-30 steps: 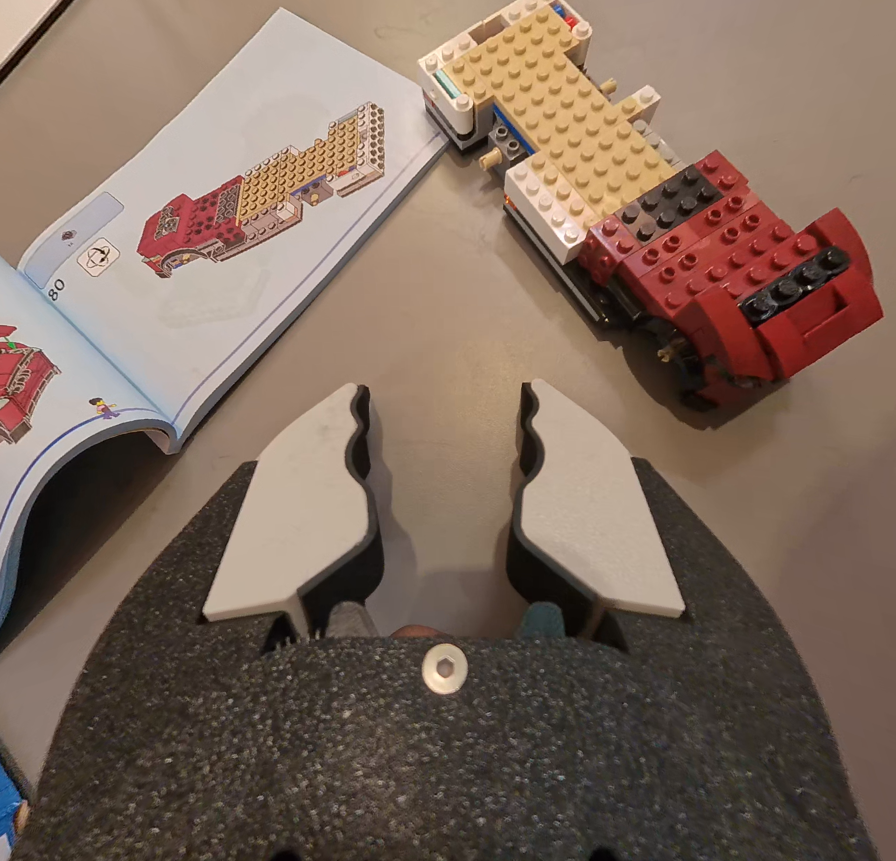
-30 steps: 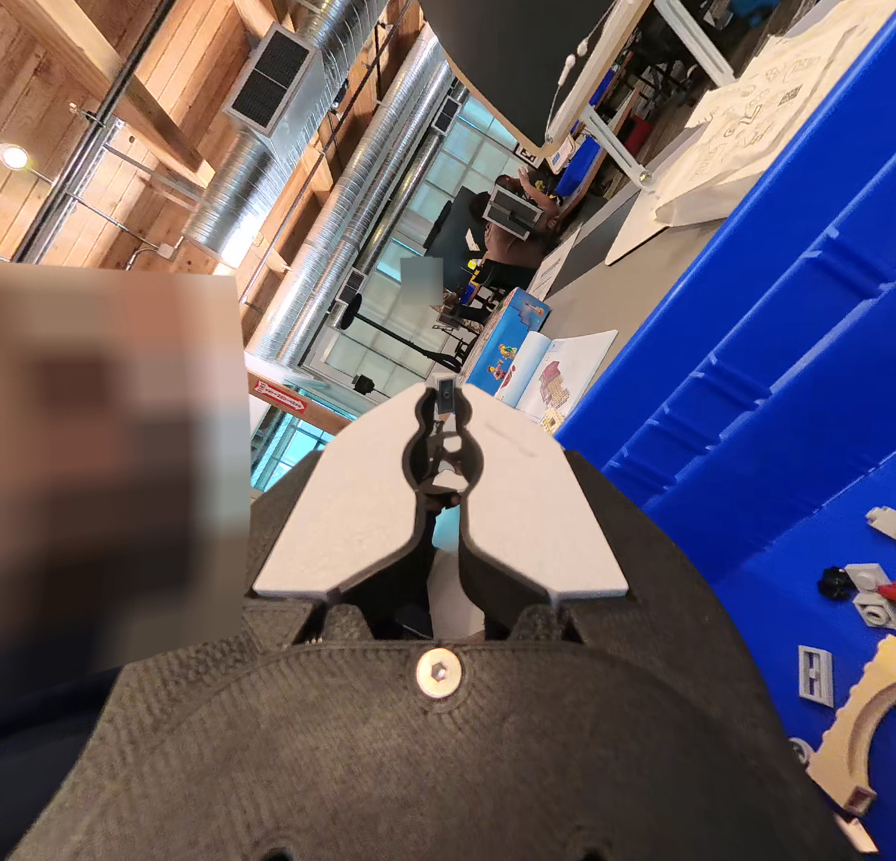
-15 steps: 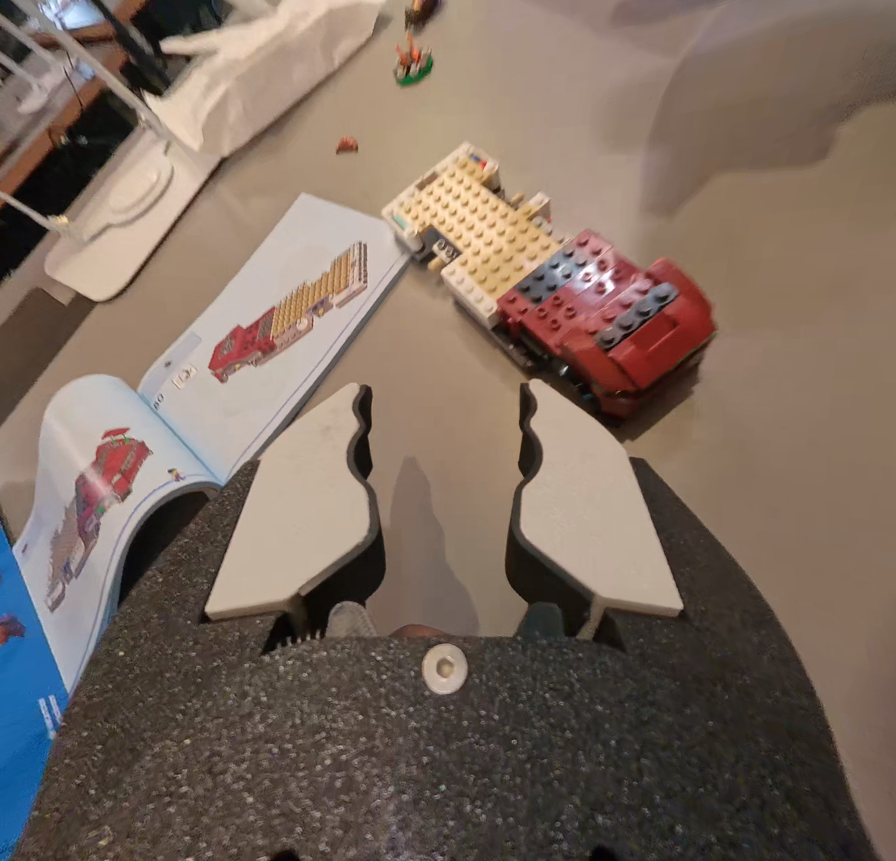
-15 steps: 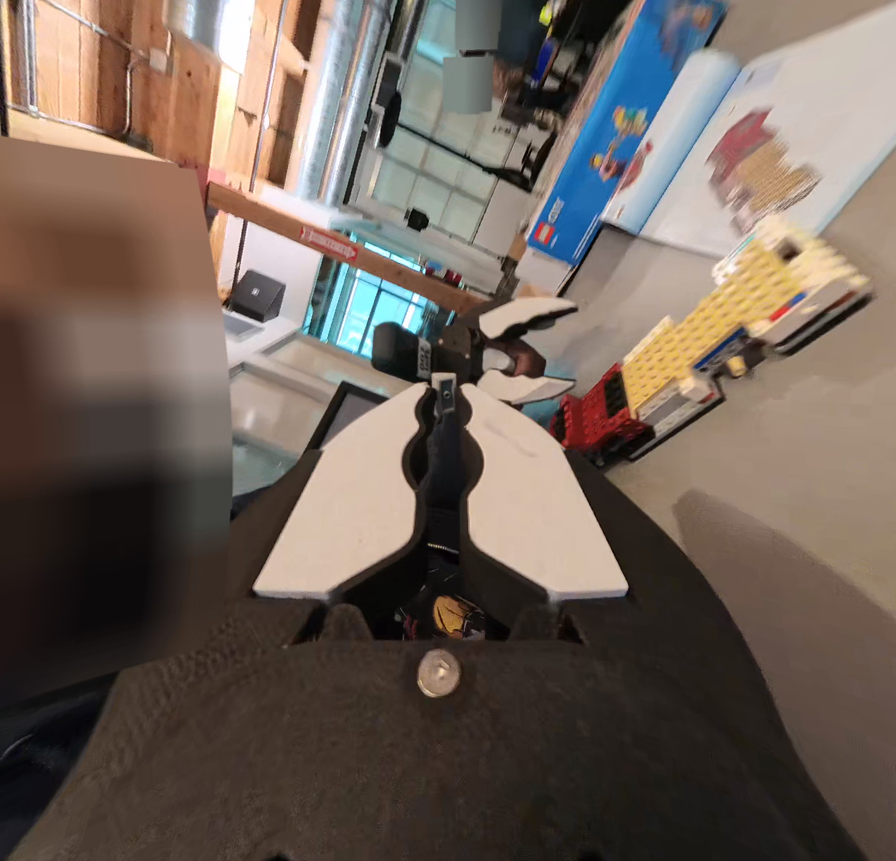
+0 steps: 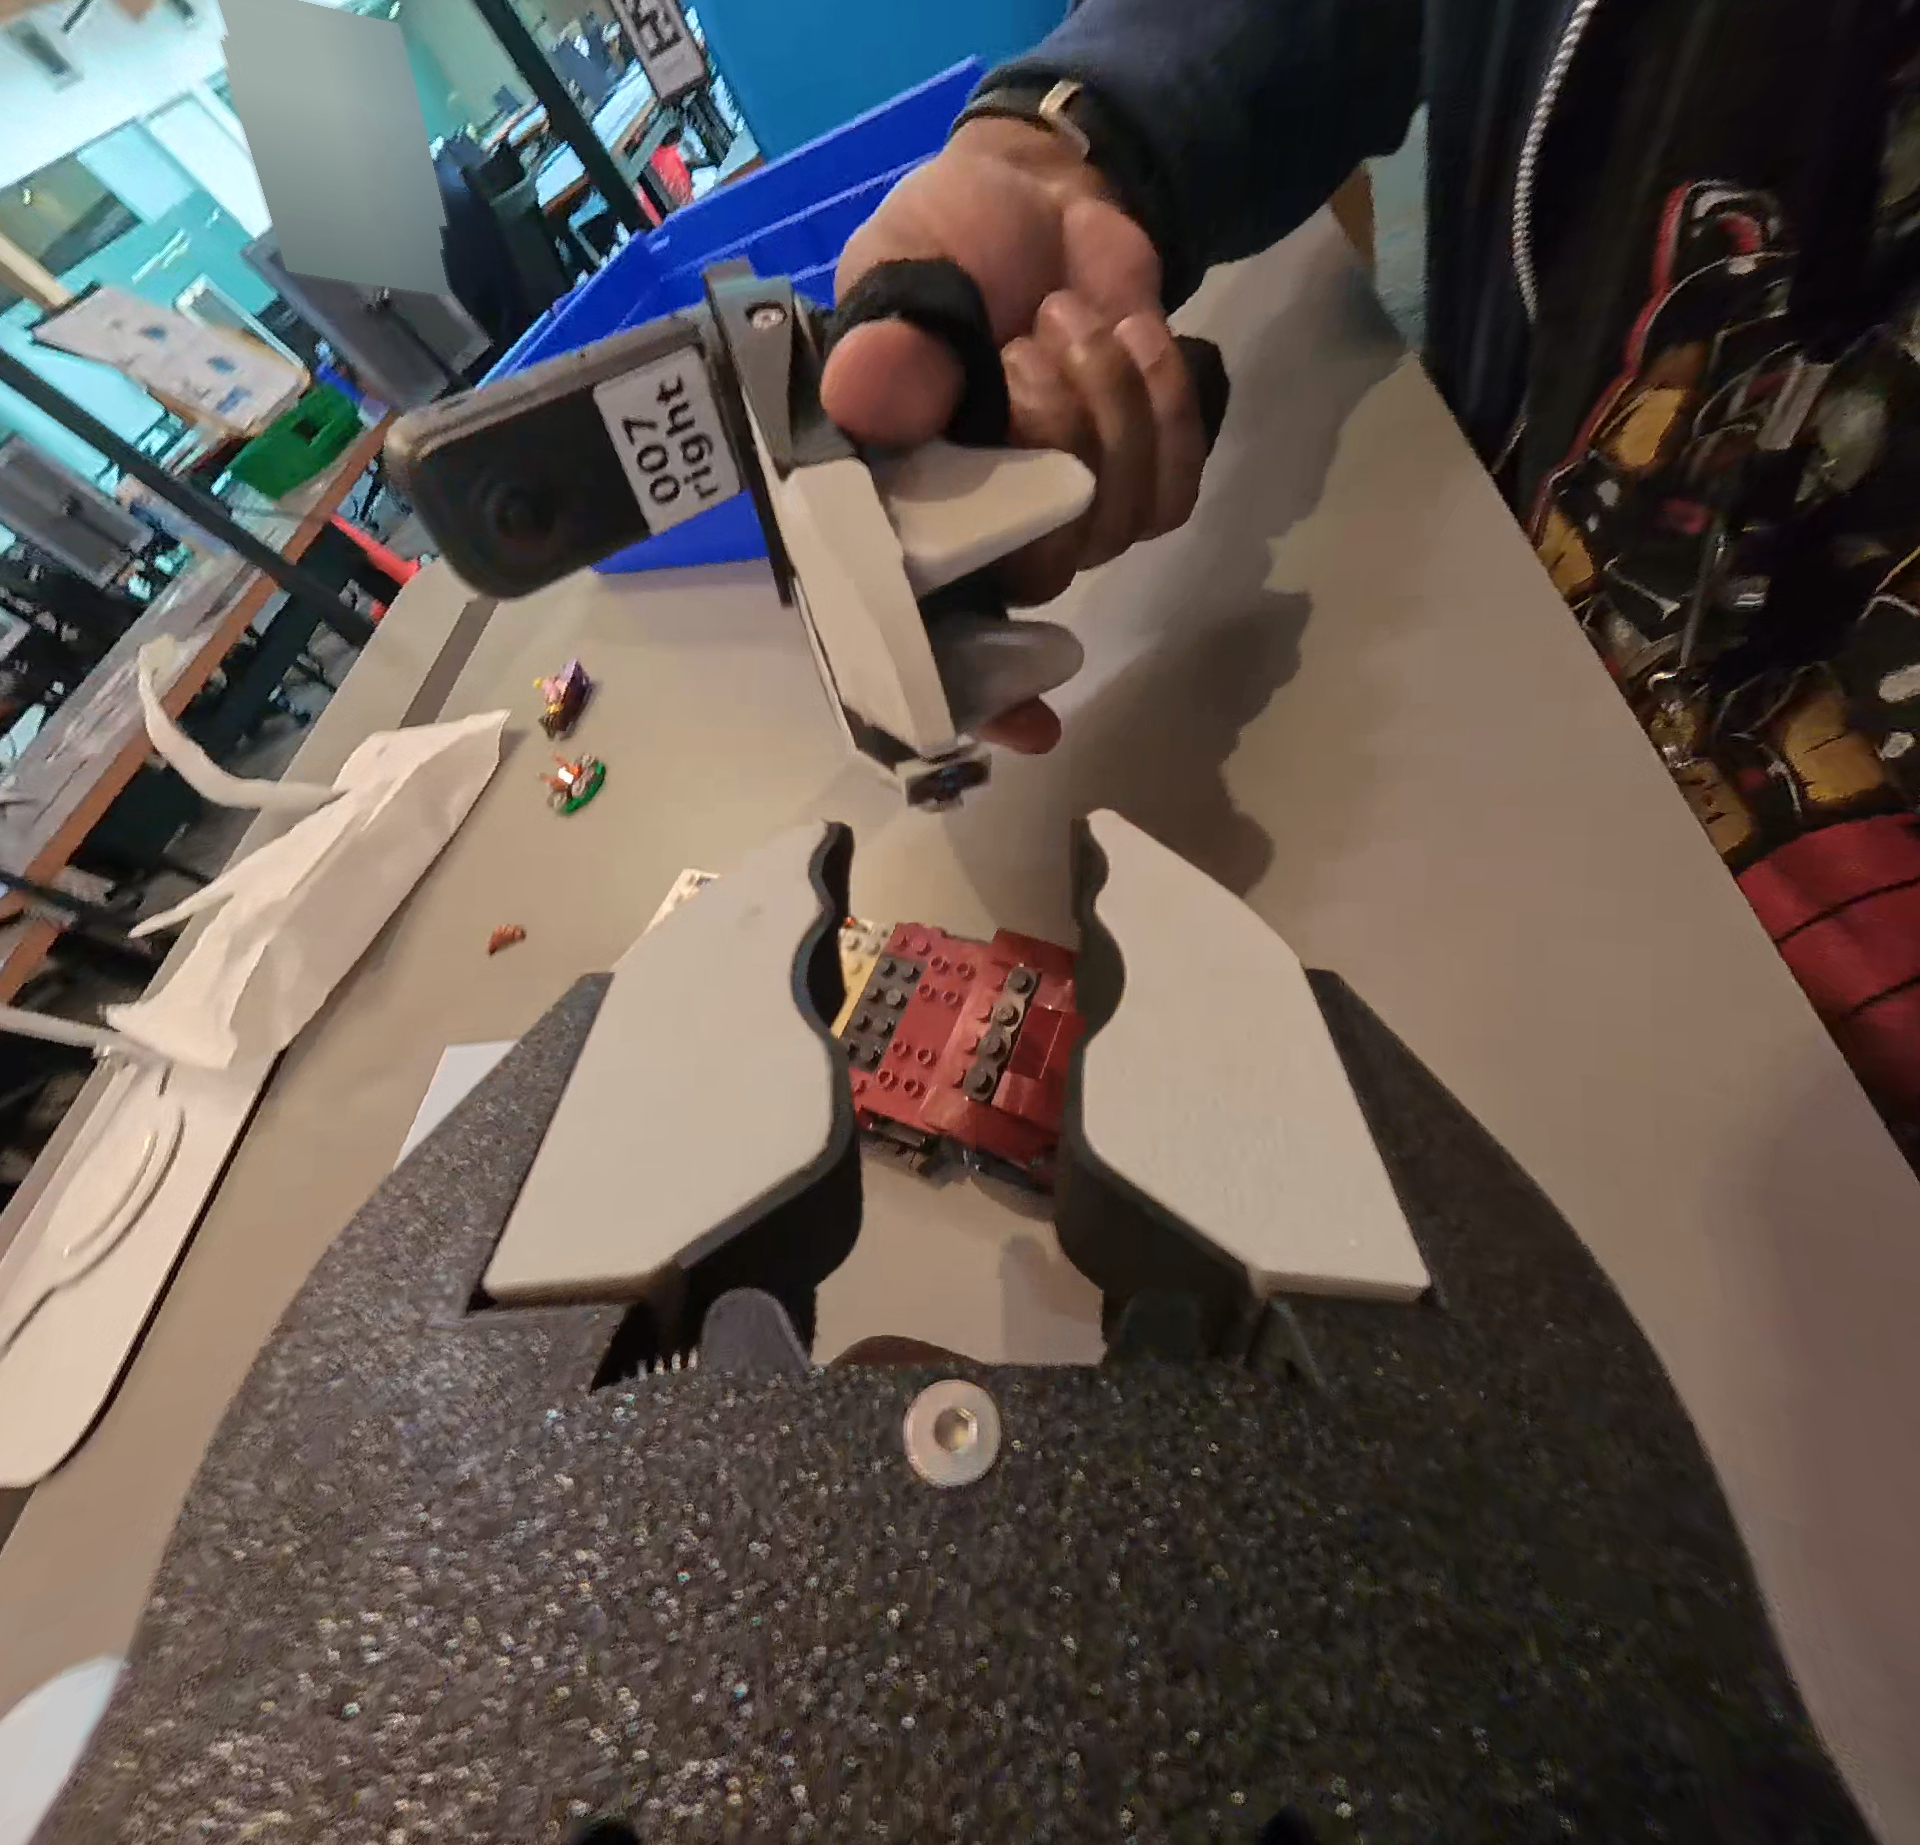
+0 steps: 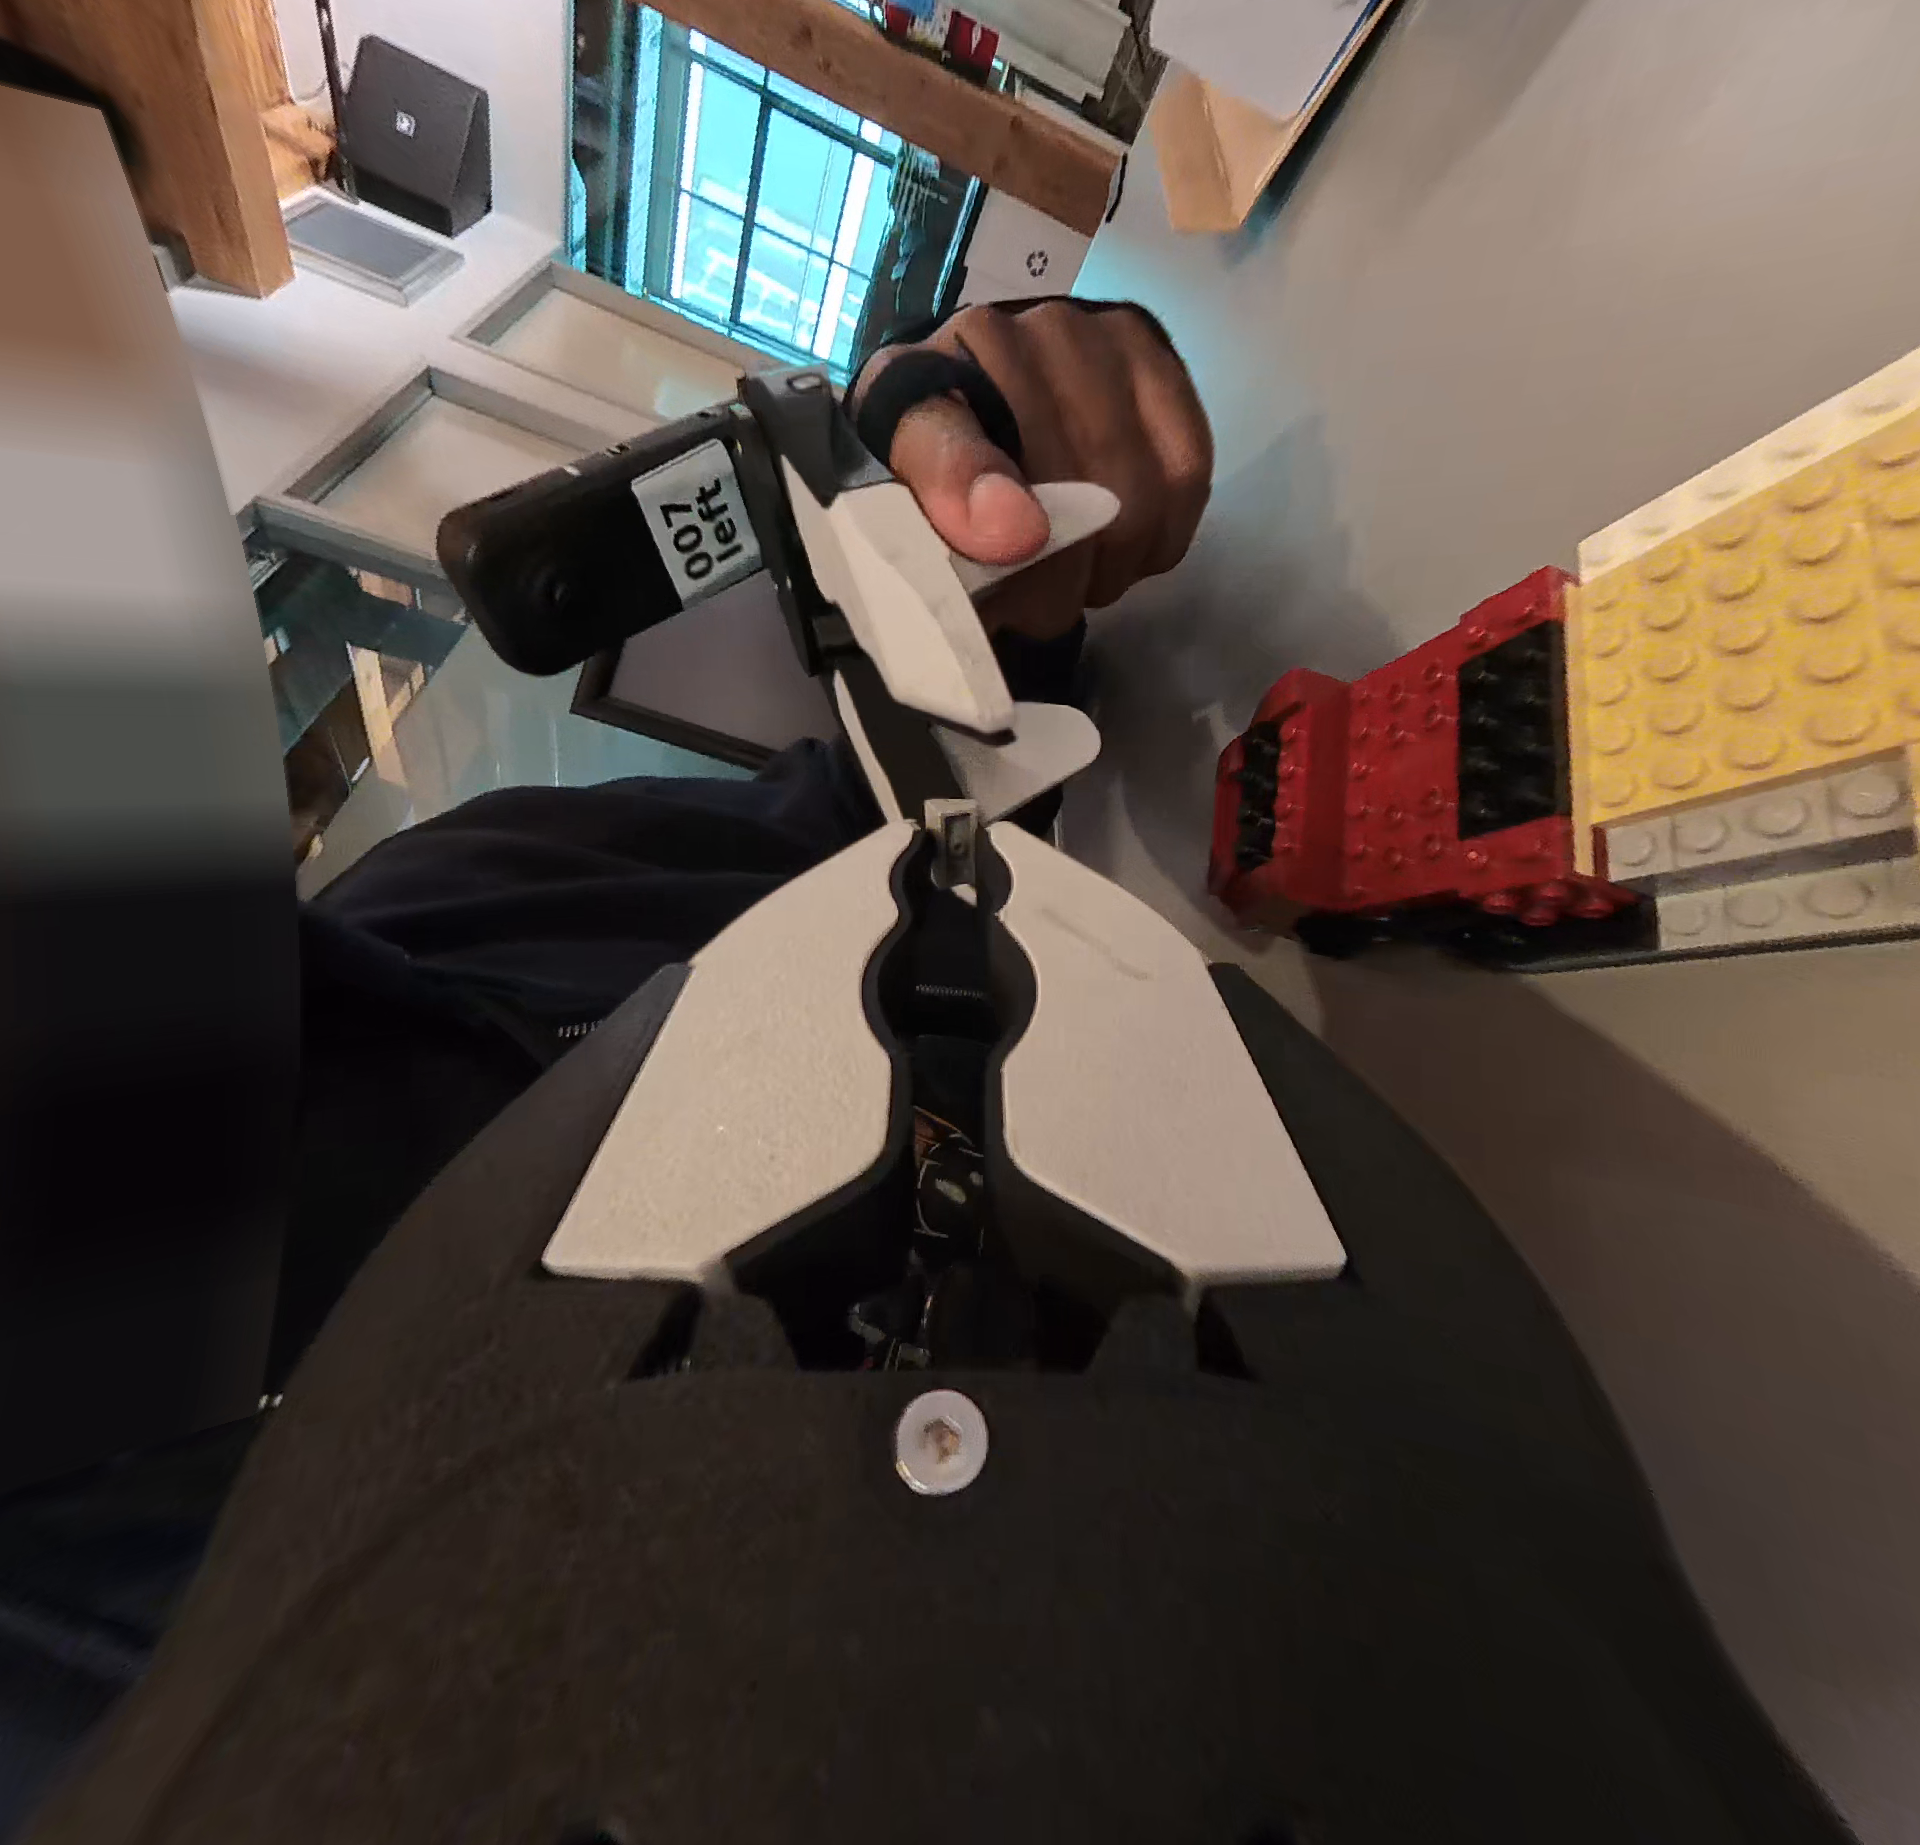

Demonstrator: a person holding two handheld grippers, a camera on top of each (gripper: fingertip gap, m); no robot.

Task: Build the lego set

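Plainly, the small light-grey plastic brick piece with a dark recess (image 6: 951,850) is the thing in hand: the right tool (image 6: 948,845) has its two pale fingers drawn together on it, pads pressed to its sides right at the tips. In the left wrist view the same piece (image 5: 943,779) shows at the end of that tool, raised above the grey bench (image 5: 1455,860) and just beyond the left tool's tips. It looks hard, very light and smooth-sided, so it will likely slip or twist if the pinch is off-centre; its flat opposite faces seem the best place to take hold, as now.

The left tool (image 5: 961,839) stands with its fingers apart and nothing between the pads. Below its gap lies the dark-red, tan and black studded toy-brick vehicle (image 5: 966,1037), resting on the bench. It is stiff but built of many pressed-together parts, so it is probably fragile at the joints and better taken across the broad body than by a projecting bit. The right wrist view shows its red nose and tan studded deck (image 6: 1558,756).

Farther off on the bench lie a crumpled white paper bag (image 5: 312,881), two tiny coloured figures (image 5: 566,746), and a blue plastic bin (image 5: 790,237) behind.
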